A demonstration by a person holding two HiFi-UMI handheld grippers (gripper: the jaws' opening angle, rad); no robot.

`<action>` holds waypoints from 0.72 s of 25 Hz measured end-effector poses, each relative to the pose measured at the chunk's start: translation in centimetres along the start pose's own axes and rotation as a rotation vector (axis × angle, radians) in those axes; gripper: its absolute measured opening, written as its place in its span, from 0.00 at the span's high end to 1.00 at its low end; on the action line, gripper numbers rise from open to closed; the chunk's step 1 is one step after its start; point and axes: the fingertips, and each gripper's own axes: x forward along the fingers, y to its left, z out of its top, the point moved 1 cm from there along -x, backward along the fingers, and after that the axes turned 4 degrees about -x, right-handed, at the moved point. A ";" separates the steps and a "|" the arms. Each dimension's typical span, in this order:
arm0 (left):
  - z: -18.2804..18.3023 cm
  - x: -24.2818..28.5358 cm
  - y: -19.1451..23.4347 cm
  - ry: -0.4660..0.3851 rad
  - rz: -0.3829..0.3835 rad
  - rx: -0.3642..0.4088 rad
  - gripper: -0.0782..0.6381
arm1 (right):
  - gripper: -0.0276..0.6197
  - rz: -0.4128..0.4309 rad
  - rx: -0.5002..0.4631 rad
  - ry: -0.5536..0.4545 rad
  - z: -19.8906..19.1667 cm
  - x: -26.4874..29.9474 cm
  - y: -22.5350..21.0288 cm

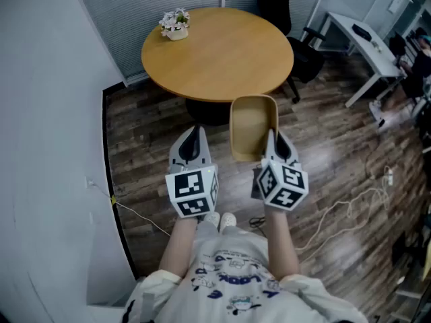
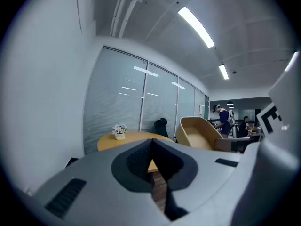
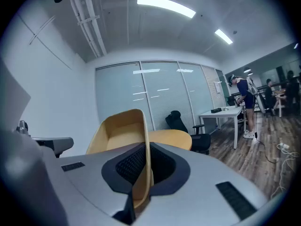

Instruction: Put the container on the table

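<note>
A tan, open-topped container (image 1: 252, 126) hangs in the air just short of the round wooden table (image 1: 217, 52). My right gripper (image 1: 271, 142) is shut on the container's near right wall (image 3: 145, 168), which runs up between its jaws. The container (image 2: 200, 132) also shows at the right of the left gripper view. My left gripper (image 1: 193, 144) is beside it on the left, shut with nothing in it; its jaws (image 2: 153, 171) meet in front of the table (image 2: 136, 136).
A small pot of flowers (image 1: 175, 25) stands at the table's far left edge. A black office chair (image 1: 286, 19) sits behind the table, a white desk (image 1: 363, 42) at the right. Cables (image 1: 343, 204) lie on the wooden floor. A wall runs along the left.
</note>
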 end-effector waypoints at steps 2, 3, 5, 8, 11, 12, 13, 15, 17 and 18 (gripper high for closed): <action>-0.1 0.1 0.0 0.002 0.000 0.002 0.89 | 0.93 0.001 0.002 0.000 -0.1 0.1 -0.1; -0.2 0.2 0.0 0.001 -0.001 0.002 0.89 | 0.93 0.002 0.003 0.000 -0.1 0.2 -0.1; -0.2 0.4 0.0 -0.001 -0.001 0.004 0.89 | 0.93 0.003 0.004 0.002 -0.2 0.4 -0.2; -0.4 0.8 0.0 0.007 0.007 0.007 0.89 | 0.93 0.006 0.007 0.004 -0.2 0.8 -0.4; -0.5 1.3 -0.2 0.017 0.008 0.007 0.89 | 0.93 0.002 0.013 0.001 -0.1 1.2 -0.9; -0.5 1.4 -0.3 0.015 0.008 0.007 0.89 | 0.93 0.001 0.017 -0.001 -0.1 1.3 -1.1; -0.4 1.6 -0.4 0.011 0.010 0.007 0.89 | 0.93 0.001 0.020 -0.004 0.0 1.5 -1.2; -0.4 2.0 -0.7 0.007 0.014 0.006 0.89 | 0.93 0.002 0.025 -0.009 0.1 1.8 -1.7; -0.7 2.3 -1.2 0.010 0.018 0.006 0.89 | 0.93 0.006 0.029 -0.011 0.1 2.1 -2.3; -0.9 2.5 -1.4 0.014 0.021 0.007 0.89 | 0.93 0.009 0.030 -0.011 0.0 2.2 -2.5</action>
